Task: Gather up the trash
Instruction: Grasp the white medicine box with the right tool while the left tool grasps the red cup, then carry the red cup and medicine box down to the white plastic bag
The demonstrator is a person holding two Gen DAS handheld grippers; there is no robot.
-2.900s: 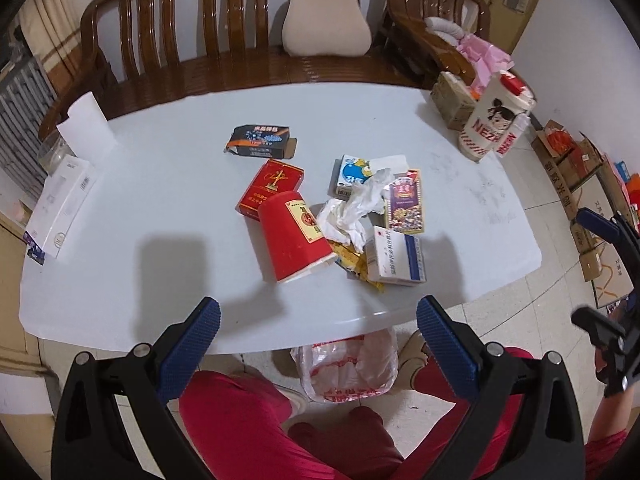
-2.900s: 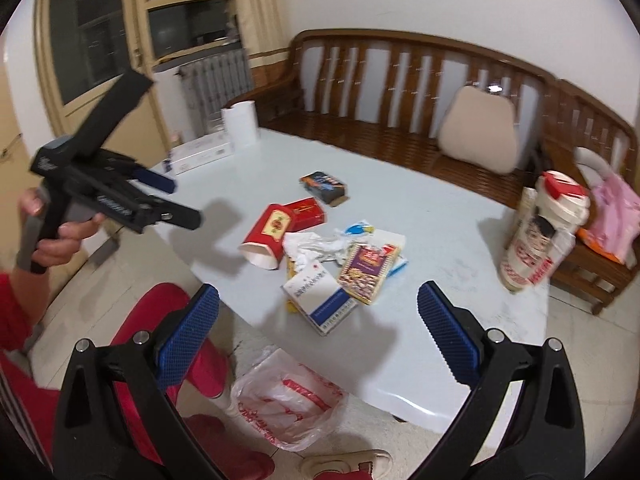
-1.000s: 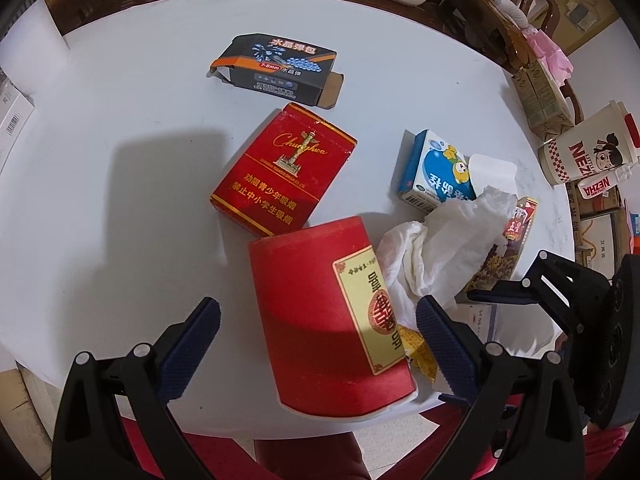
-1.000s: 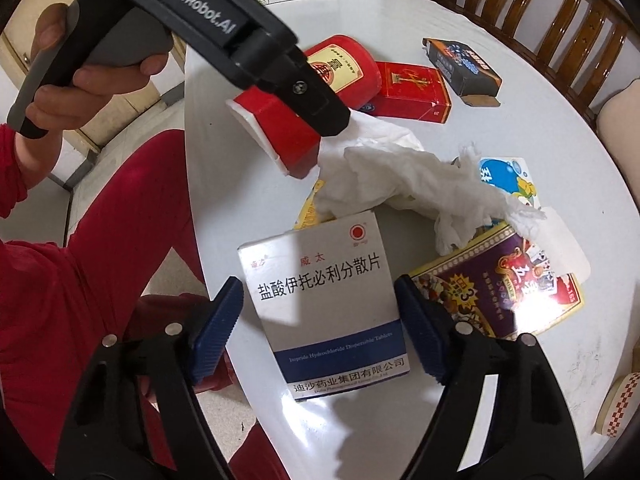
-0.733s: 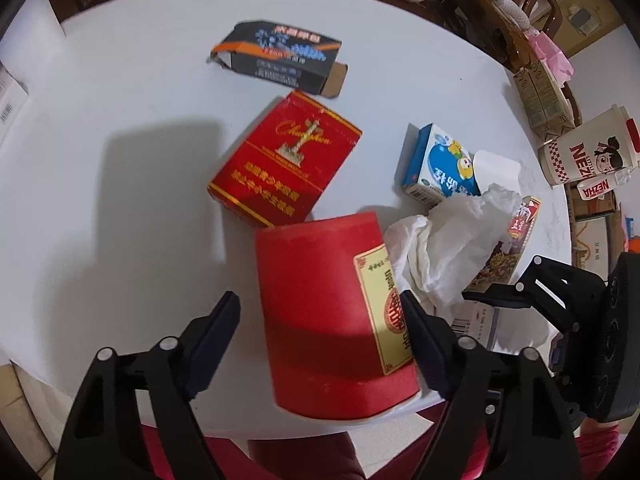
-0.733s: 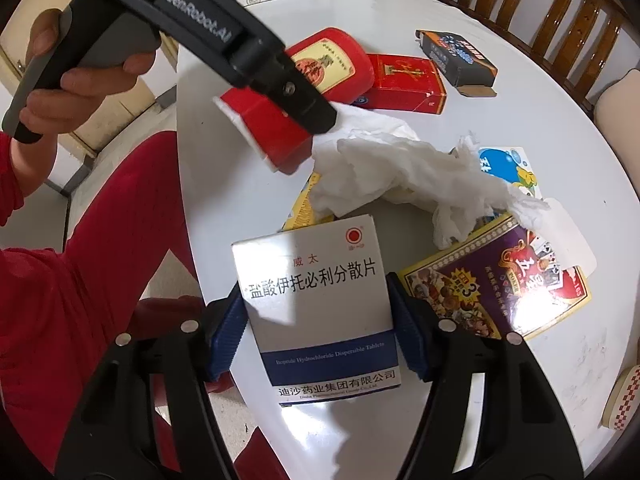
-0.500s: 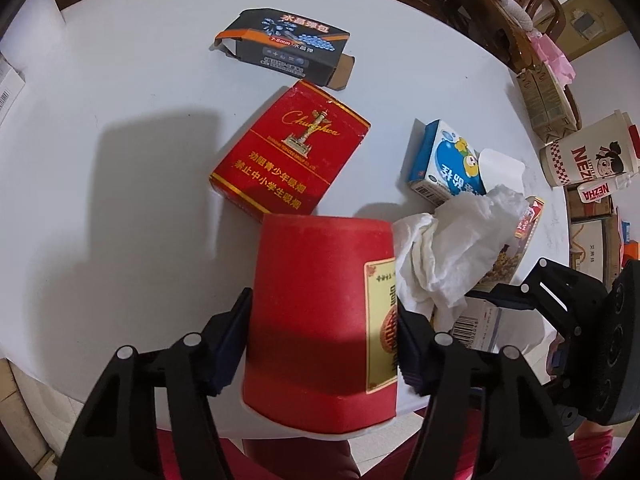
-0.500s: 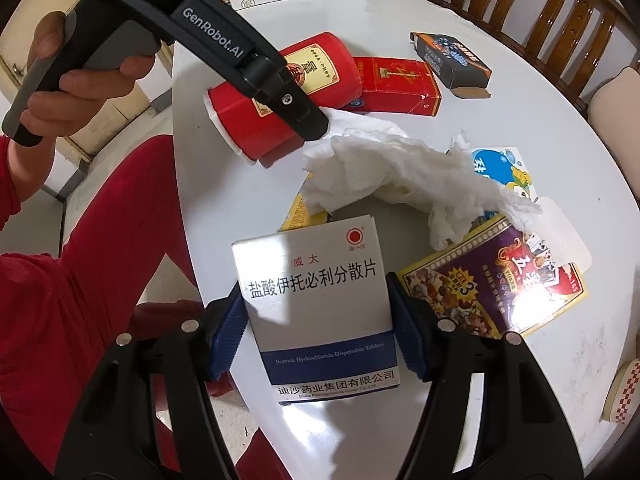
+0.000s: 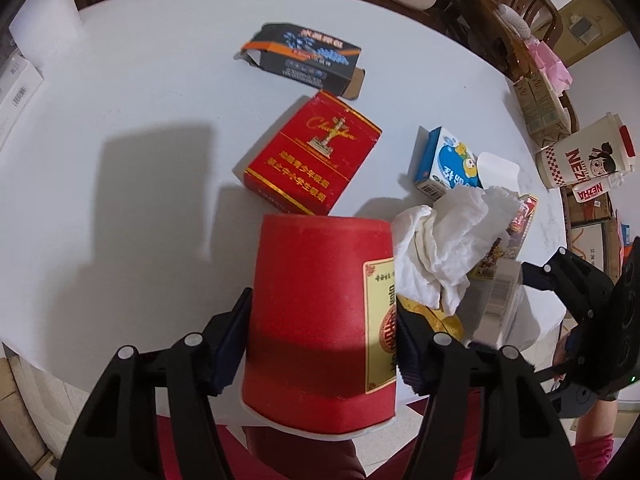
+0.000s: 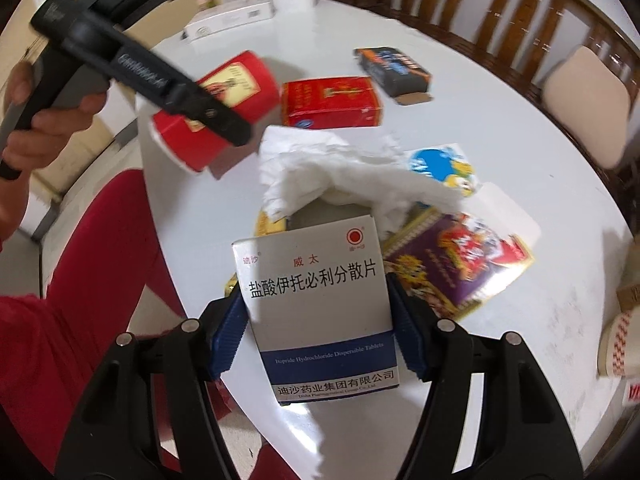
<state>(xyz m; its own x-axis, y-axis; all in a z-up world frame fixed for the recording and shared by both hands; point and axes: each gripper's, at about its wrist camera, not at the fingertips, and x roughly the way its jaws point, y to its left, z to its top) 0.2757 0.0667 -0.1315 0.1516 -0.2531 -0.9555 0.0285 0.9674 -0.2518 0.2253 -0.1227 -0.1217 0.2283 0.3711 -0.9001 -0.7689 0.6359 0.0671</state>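
My left gripper (image 9: 320,336) is shut on a red paper cup (image 9: 320,320) lying on its side at the white table's near edge; both blue pads press its wall. That cup (image 10: 224,104) shows at upper left in the right wrist view. My right gripper (image 10: 316,328) is shut on a white and blue medicine box (image 10: 316,300), tilted up off the table. A crumpled white tissue (image 9: 444,248) lies between the two. Beyond lie a red cigarette carton (image 9: 316,152), a black and orange box (image 9: 304,58), a blue carton (image 9: 448,164) and a purple snack packet (image 10: 456,264).
The white table (image 9: 120,100) ends just under both grippers; the person's red trousers (image 10: 100,260) show below the edge. A wooden bench (image 10: 500,12) with a beige cushion stands behind. A tall printed cup (image 9: 584,156) stands at the far right, white boxes (image 9: 16,88) at the left.
The left gripper's jaws closed from wide open onto the red cup. The right gripper's jaws closed onto the medicine box and tipped it up; the cup's mouth end has lifted slightly.
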